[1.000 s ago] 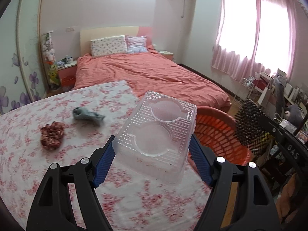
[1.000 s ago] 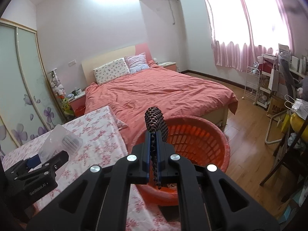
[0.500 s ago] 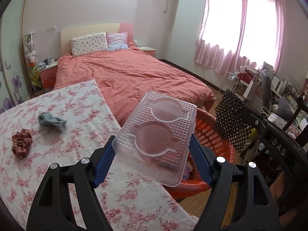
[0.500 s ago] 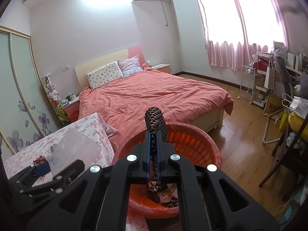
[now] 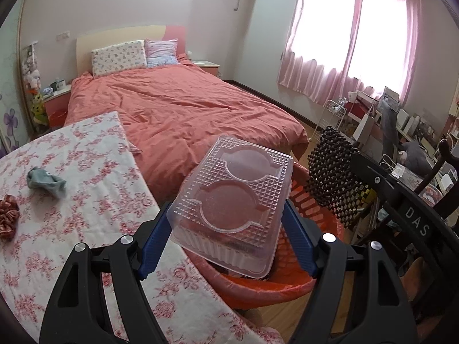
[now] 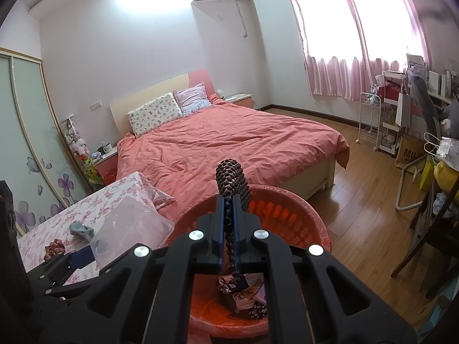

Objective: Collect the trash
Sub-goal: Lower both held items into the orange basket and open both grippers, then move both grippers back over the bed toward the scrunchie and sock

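My left gripper (image 5: 226, 229) is shut on a clear plastic clamshell box (image 5: 233, 200) and holds it over the near rim of the orange basket (image 5: 266, 286). The box also shows in the right wrist view (image 6: 132, 226). My right gripper (image 6: 228, 215) is shut on a dark beaded mat (image 6: 231, 177) held upright above the orange basket (image 6: 287, 218); the mat also shows in the left wrist view (image 5: 332, 172). Wrappers (image 6: 243, 289) lie in the basket. A grey cloth (image 5: 46, 182) and a red scrunchie (image 5: 8, 219) lie on the floral table (image 5: 86, 200).
A bed with a coral cover (image 5: 186, 109) stands behind the table and basket. A dark chair and a cluttered desk (image 5: 416, 157) are at the right. A white rack (image 6: 370, 120) stands by the curtained window. Wooden floor (image 6: 358, 200) lies right of the basket.
My left gripper has carried the clear box rightward off the table to above the basket. My right gripper with the beaded mat has moved in over the basket, whose inside now shows.
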`<state>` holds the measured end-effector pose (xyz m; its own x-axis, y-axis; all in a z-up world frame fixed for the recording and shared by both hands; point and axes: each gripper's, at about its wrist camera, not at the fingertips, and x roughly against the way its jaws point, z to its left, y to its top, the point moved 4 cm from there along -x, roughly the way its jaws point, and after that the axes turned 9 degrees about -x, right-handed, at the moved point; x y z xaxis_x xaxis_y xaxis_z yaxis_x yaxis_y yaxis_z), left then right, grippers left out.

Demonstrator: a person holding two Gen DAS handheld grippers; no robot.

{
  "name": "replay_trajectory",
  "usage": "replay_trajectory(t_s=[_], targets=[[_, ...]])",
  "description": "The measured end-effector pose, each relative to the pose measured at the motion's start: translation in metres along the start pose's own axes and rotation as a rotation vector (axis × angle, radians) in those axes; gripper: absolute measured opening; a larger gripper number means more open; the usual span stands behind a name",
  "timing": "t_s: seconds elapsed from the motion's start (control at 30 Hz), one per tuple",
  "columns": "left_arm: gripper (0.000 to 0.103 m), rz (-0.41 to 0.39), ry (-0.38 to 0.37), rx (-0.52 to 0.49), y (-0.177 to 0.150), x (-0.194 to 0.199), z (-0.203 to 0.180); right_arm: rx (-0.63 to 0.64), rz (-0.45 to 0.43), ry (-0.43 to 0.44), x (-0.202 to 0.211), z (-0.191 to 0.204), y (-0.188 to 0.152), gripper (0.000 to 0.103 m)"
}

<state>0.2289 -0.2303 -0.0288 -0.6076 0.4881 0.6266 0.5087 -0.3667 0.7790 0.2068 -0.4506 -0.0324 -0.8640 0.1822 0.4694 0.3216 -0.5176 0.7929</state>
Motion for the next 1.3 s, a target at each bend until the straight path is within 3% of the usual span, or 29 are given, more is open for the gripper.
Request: replay_trajectory(t_s=[0.23,0.5,0.63,0.93,1.3], targets=[[0.076,0.025,-0.021,-0.005,-0.001,-0.017,-0.006,-0.035,0.006,0.002,-0.014,-0.01,0.004,0.007],[0.079,0.1,-0.045,0.007,-0.01,-0.038,-0.004,-0.085,0.036,0.007,-0.031,-0.024,0.003,0.028],[0.081,0.119,-0.02,0.008,-0.018,-0.037,0.003,-0.078,0.041,-0.009,-0.03,-0.025,-0.001,0.034],[0.081,0.116,0.109,0.027,-0.032,-0.007,0.058,-0.01,0.048,-0.036,-0.023,-0.002,-0.012,0.047],[0.084,0.103,0.343,0.134,-0.062,0.054,0.167,0.101,0.119,0.049,-0.021,0.082,-0.046,0.05]])
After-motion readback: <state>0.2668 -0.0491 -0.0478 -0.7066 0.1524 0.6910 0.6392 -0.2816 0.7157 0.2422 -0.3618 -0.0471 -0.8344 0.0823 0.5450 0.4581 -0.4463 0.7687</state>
